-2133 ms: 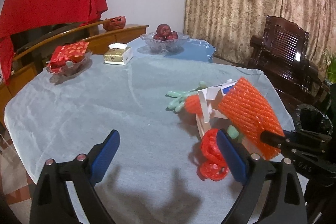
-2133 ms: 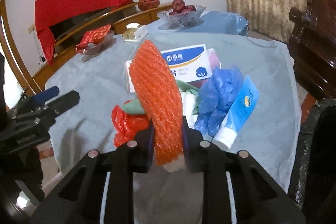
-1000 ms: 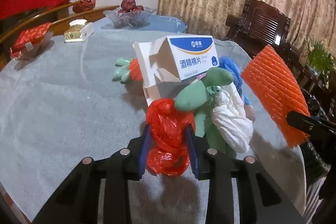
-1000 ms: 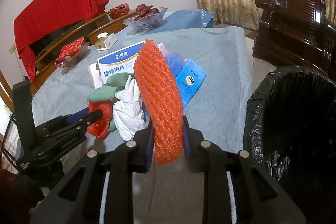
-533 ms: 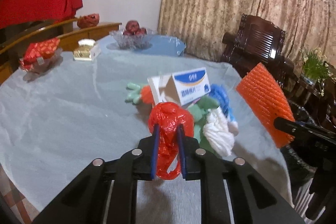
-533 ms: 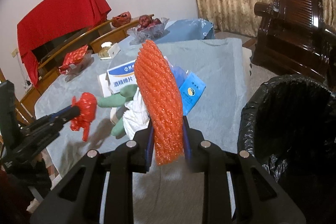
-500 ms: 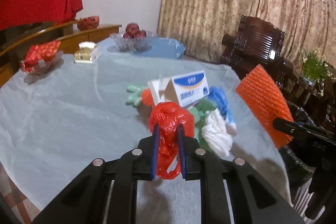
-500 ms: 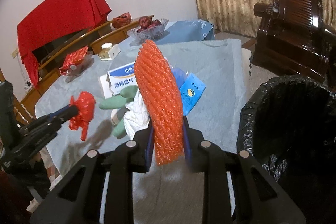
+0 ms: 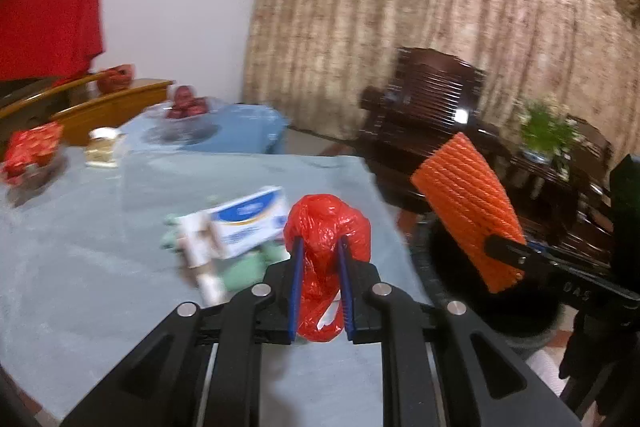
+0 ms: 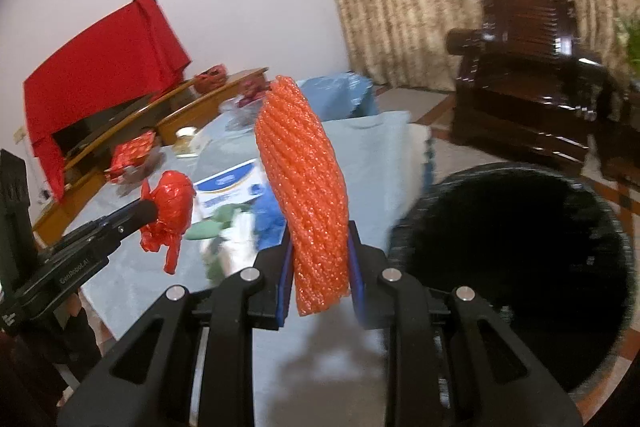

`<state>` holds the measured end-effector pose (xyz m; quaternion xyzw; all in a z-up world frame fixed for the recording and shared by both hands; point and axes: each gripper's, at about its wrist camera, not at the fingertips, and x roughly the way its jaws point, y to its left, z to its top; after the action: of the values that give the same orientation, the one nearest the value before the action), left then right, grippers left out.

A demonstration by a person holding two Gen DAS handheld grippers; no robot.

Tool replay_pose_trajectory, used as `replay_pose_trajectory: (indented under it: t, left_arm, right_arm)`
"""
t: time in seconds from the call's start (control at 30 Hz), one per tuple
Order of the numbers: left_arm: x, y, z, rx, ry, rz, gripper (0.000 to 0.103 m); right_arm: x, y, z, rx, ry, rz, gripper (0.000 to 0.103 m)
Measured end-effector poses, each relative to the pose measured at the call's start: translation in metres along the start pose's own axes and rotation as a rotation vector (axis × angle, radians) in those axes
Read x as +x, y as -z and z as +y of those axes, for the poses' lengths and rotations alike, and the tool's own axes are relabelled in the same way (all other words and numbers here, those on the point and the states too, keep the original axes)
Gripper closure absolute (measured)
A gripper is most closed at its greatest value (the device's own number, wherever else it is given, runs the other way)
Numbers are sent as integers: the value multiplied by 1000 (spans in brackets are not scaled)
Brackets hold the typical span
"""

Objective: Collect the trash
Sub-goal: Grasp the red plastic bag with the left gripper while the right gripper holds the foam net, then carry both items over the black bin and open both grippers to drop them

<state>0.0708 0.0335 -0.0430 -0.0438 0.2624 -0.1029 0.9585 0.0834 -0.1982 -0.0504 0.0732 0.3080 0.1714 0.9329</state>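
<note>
My left gripper (image 9: 320, 247) is shut on a crumpled red plastic bag (image 9: 326, 223) and holds it above the table; the bag also shows in the right wrist view (image 10: 172, 203). My right gripper (image 10: 318, 231) is shut on an orange foam net sleeve (image 10: 304, 179), which also shows in the left wrist view (image 9: 468, 207). A black-lined trash bin (image 10: 516, 259) stands just right of the sleeve, beside the table. A white-and-blue box (image 9: 248, 219), green gloves (image 10: 208, 227) and blue plastic (image 10: 270, 215) lie in a pile on the table.
The table has a pale blue cloth (image 9: 80, 267). At its far end are a glass fruit bowl (image 9: 184, 107), a small box (image 9: 102, 147) and a red packet in a dish (image 9: 32, 147). A dark wooden armchair (image 10: 528, 67) stands behind the bin.
Both grippers have lifted and swung right toward the bin, each keeping its item. The bin now fills more of the right wrist view.
</note>
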Motion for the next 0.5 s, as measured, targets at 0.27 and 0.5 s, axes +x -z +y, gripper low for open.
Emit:
replay_pose_trajectory:
  t: [0.27,0.5]
  left_arm:
    - [44,-5,-77,84,170,29,87]
    - [84,-4,-131,107,263,69,87]
  right_arm:
    - [-25,14,-73,91,158,-11,80]
    - [-33,34,-122,150,267,16,79]
